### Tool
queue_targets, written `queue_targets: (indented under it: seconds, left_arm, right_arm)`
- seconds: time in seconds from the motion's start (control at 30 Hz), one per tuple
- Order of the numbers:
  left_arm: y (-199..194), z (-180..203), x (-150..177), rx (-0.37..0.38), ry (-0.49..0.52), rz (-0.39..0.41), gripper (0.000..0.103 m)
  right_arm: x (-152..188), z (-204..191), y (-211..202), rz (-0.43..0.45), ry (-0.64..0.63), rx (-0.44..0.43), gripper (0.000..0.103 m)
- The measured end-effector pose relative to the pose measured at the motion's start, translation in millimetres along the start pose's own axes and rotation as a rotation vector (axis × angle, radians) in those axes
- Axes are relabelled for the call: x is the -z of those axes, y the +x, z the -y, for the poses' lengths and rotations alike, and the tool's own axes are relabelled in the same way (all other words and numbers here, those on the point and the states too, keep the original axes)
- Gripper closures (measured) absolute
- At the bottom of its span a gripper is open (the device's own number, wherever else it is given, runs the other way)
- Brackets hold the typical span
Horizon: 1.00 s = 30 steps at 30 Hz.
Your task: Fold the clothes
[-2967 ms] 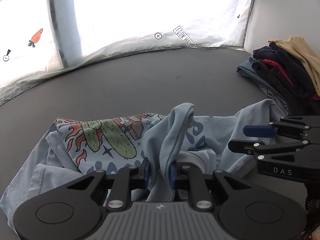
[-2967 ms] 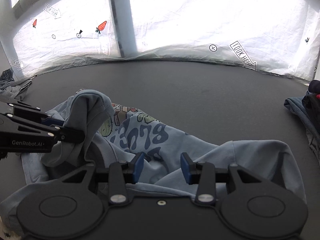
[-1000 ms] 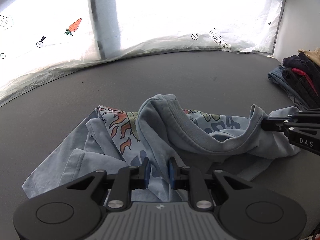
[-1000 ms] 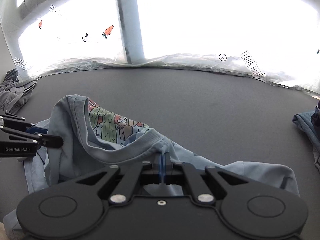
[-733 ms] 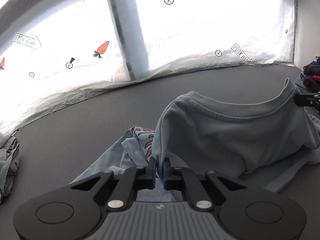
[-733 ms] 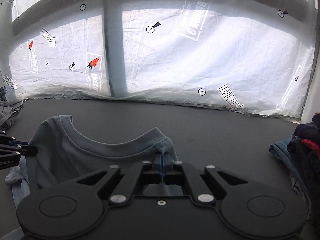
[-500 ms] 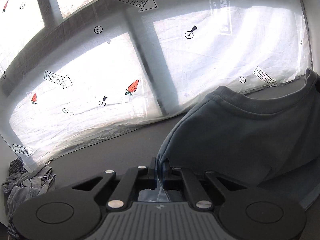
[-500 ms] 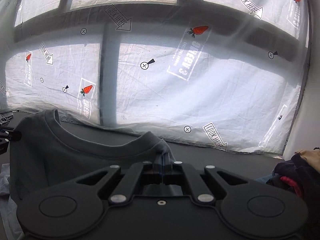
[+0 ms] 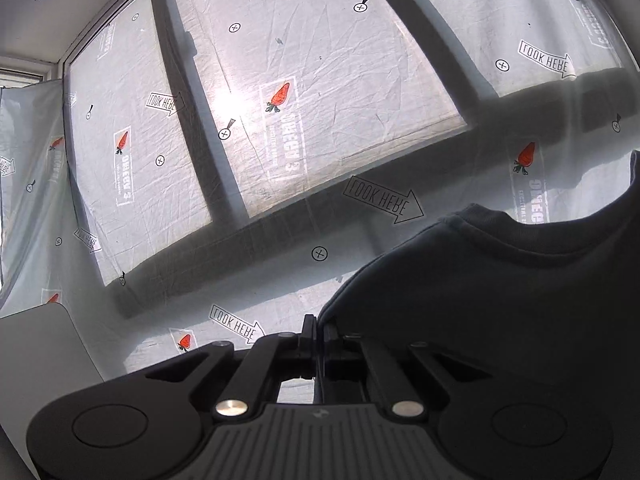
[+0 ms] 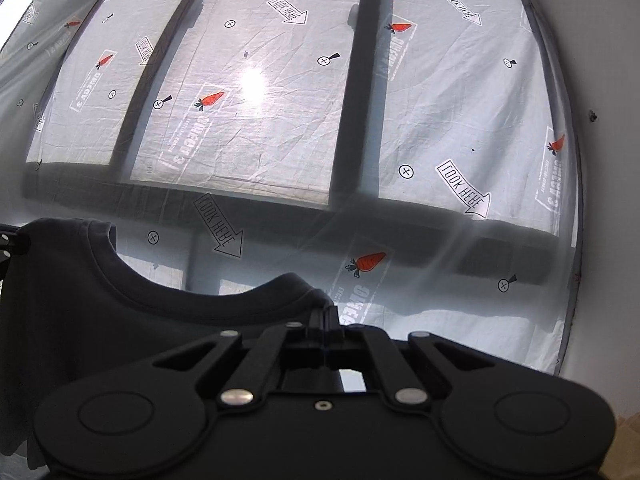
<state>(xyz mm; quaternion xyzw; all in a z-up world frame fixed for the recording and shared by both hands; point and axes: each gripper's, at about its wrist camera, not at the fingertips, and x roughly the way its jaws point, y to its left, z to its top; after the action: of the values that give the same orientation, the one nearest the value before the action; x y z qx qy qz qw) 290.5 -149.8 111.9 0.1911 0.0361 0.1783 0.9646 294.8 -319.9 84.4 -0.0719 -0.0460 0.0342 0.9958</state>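
Observation:
The light blue T-shirt (image 9: pixel 500 300) hangs in the air, dark against the bright window, its ribbed neckline curving between both grippers. My left gripper (image 9: pixel 319 328) is shut on the shirt's shoulder at one end of the collar. In the right wrist view the same T-shirt (image 10: pixel 100 312) stretches to the left, and my right gripper (image 10: pixel 325 320) is shut on its other shoulder beside the collar. The tip of the left gripper (image 10: pixel 8 246) shows at the left edge, holding the far shoulder. The shirt's lower part and the table are hidden below the frames.
A window covered by white printed sheeting (image 9: pixel 320 120) with carrots and arrows fills both views, crossed by dark frame bars (image 10: pixel 352 100). A white wall (image 10: pixel 608 200) stands on the right.
Both grippers have risen and tipped up to level, lifting the shirt off the table. The table and the clothes piles have dropped out of view; the window now fills both views.

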Motion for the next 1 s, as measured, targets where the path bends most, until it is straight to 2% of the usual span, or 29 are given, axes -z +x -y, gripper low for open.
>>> queue_targets:
  seconds: [0.13,0.23,0.33,0.43,0.63,0.8,1.0]
  left_arm:
    - [-19,-24,-38,-0.073,-0.061,0.109,0.099]
    - [-41,-42,-67,-0.155,-0.082,0.196,0.099]
    - [-62,-59,-86,-0.232,-0.109,0.256,0.099]
    - [-86,-79,-100,-0.275,-0.152,0.296,0.099]
    - [-143,-116,-129,-0.276,-0.269,0.364,0.099]
    - [-184,-123,-146,-0.285,-0.297,0.432,0.100]
    - [-212,-127,-155,-0.246,-0.342,0.484,0.099]
  right_arm:
    - [-38,2,-8,0.117,0.008,-0.010,0.103]
    - [-69,1,-19,0.219,-0.011,-0.020,0.103]
    - [-98,-1,-34,0.319,-0.025,-0.042,0.103]
    - [-123,0,-53,0.400,-0.005,-0.072,0.103]
    - [-158,10,-96,0.508,0.086,-0.113,0.103]
    - [-181,22,-135,0.587,0.086,-0.098,0.103]
    - [-203,42,-166,0.627,0.120,-0.094,0.103]
